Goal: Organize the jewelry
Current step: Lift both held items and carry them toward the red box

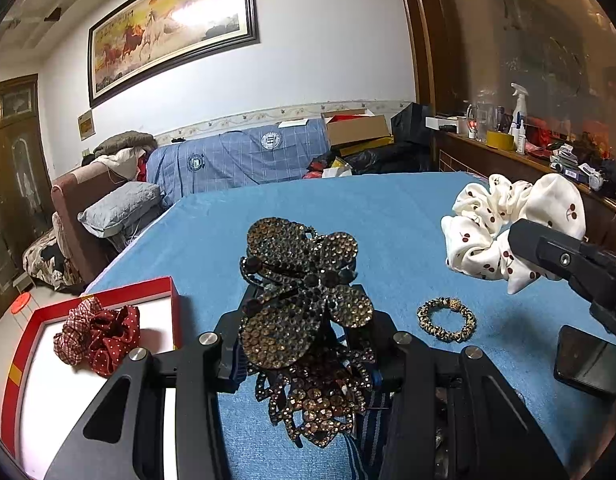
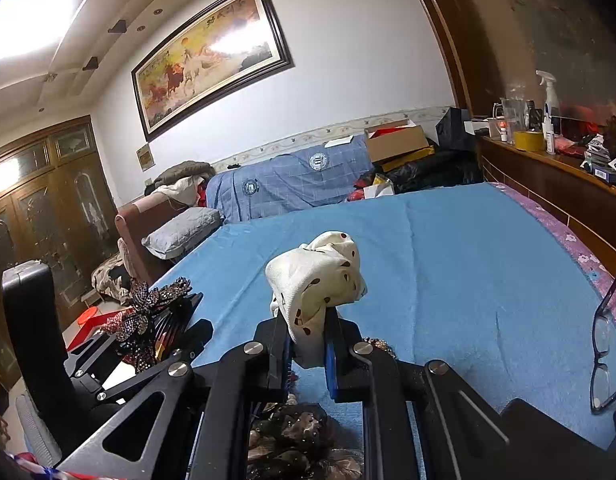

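My left gripper [image 1: 304,344] is shut on a large brown rhinestone butterfly hair clip [image 1: 300,284], held above the blue bed cover [image 1: 387,216]; the clip also shows in the right wrist view [image 2: 148,308]. My right gripper [image 2: 308,344] is shut on a white cherry-print scrunchie [image 2: 319,280], lifted off the bed; the scrunchie shows at the right of the left wrist view [image 1: 507,220]. A red box with a white inside [image 1: 40,360] lies at the left and holds a red scrunchie [image 1: 98,332]. A leopard-print hair tie [image 1: 446,320] lies on the bed.
A second rhinestone clip [image 1: 319,404] lies under my left gripper. A dark phone [image 1: 587,360] lies at the right. Glasses [image 2: 603,352] lie near the bed's right edge. A wooden headboard shelf [image 2: 547,160] holds bottles. A sofa [image 2: 292,184] with clutter stands beyond the bed.
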`<action>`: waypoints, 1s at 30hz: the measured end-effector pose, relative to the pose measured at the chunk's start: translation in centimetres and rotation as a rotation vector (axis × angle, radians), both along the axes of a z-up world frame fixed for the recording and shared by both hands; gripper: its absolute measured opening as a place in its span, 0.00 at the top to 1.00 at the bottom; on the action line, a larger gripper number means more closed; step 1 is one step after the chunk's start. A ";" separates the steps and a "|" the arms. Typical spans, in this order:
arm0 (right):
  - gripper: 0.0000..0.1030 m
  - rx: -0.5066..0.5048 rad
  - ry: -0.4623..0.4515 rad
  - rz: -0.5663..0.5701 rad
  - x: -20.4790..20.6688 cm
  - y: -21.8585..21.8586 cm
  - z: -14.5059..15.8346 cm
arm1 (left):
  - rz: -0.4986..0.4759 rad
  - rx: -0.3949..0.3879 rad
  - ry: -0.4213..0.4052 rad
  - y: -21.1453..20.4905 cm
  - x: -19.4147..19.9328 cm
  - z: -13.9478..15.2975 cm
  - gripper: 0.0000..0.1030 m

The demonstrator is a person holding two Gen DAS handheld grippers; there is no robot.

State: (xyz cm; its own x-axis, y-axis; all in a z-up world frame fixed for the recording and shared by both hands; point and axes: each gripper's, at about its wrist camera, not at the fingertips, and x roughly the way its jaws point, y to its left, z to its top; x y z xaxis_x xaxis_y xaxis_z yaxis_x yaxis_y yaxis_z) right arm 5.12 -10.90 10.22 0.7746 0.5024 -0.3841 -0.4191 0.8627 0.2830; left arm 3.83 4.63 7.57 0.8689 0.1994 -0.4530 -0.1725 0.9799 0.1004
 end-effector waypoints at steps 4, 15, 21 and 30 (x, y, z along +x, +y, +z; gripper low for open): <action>0.87 -0.002 0.000 0.002 0.0 0.1 0.0 | -0.003 0.001 -0.001 -0.1 0.0 0.0 0.59; 0.87 -0.006 -0.003 -0.001 -0.1 0.2 0.0 | -0.006 0.000 0.005 -0.4 0.0 -0.1 0.59; 0.87 -0.007 -0.008 -0.002 0.0 0.2 0.1 | -0.007 -0.009 0.012 -0.3 0.2 0.0 0.59; 0.87 -0.017 -0.033 -0.027 -0.1 -0.1 0.6 | 0.002 -0.023 0.007 0.2 -1.1 1.2 0.59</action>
